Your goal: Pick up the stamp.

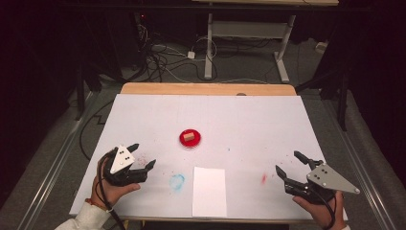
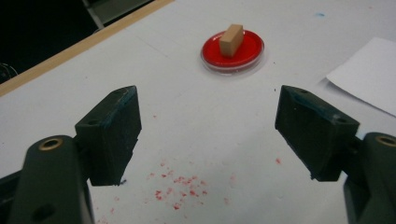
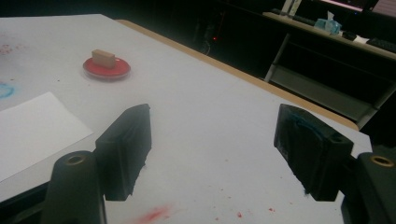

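- The left gripper (image 1: 142, 154) hovers near the table's left front corner; its jaws stand wide apart with nothing between them; the left gripper view shows bare white covering and red specks (image 2: 182, 191) between the pads.
- The right gripper (image 1: 288, 163) sits near the right front corner, well apart from the left one; its jaws are likewise spread and hold nothing.
- A small tan block (image 1: 189, 136) lies on a red dish (image 1: 184, 142) around the middle of the table (image 1: 268, 120), slightly left of centre; both grippers point towards it, neither touches it.
- A white sheet of paper (image 1: 209, 190) lies at the front edge, between the grippers and nearer than the dish; a blue smudge (image 1: 176, 181) sits just left of it; a red smear (image 1: 264, 178) lies to its right.
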Demonstrator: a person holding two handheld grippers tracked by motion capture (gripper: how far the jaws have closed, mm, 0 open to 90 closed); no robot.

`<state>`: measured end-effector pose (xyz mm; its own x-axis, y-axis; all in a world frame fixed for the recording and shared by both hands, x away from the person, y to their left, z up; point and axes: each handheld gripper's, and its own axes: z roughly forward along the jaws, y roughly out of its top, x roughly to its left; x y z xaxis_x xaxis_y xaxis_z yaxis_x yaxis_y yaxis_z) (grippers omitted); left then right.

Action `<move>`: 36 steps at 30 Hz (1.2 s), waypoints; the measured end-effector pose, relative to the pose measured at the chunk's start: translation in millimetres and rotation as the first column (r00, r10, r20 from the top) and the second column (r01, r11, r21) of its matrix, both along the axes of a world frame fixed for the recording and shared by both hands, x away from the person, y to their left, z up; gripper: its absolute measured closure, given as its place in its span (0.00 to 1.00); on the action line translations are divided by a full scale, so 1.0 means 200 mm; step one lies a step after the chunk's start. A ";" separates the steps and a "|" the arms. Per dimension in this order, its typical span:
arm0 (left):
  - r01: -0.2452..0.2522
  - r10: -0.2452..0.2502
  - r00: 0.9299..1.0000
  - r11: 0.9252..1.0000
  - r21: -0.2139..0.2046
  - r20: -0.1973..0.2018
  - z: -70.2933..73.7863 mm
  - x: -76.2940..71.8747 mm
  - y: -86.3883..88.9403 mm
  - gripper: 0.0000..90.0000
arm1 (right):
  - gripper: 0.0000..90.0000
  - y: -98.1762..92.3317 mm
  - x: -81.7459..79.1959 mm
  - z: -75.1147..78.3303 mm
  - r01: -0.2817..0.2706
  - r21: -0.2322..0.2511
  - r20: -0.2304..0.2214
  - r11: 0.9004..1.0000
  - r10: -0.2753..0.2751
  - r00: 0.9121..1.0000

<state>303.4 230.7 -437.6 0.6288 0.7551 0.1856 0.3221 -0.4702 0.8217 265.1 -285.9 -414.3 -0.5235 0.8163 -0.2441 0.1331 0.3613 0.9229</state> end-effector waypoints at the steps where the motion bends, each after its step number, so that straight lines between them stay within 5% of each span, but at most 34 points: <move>1: 0.001 -0.001 1.000 1.000 0.008 -0.002 0.00 0.00 0.00 0.24 | 0.31 0.00 0.00 0.00 -0.002 -0.002 -0.001 1.000 0.002 1.000; 14: 0.024 -0.023 0.999 0.998 0.052 -0.026 0.05 0.04 0.00 0.24 | 0.30 0.01 0.03 -0.02 0.008 -0.025 -0.040 1.000 -0.009 0.999; 25: 0.062 -0.057 0.997 0.993 0.102 -0.043 0.20 0.12 -0.07 0.24 | 0.30 0.02 0.05 -0.03 0.002 -0.031 -0.061 1.000 -0.004 0.998; 36: 0.152 -0.136 0.985 0.974 0.167 -0.105 0.30 0.28 -0.24 0.25 | 0.30 0.02 0.06 -0.05 -0.004 -0.042 -0.087 0.999 0.000 0.996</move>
<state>360.2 183.2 -378.0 0.7494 0.6165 0.2415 0.3113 -0.6500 0.6933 277.1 -282.1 -424.6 -0.5455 0.8053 -0.2322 0.2111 0.4002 0.8918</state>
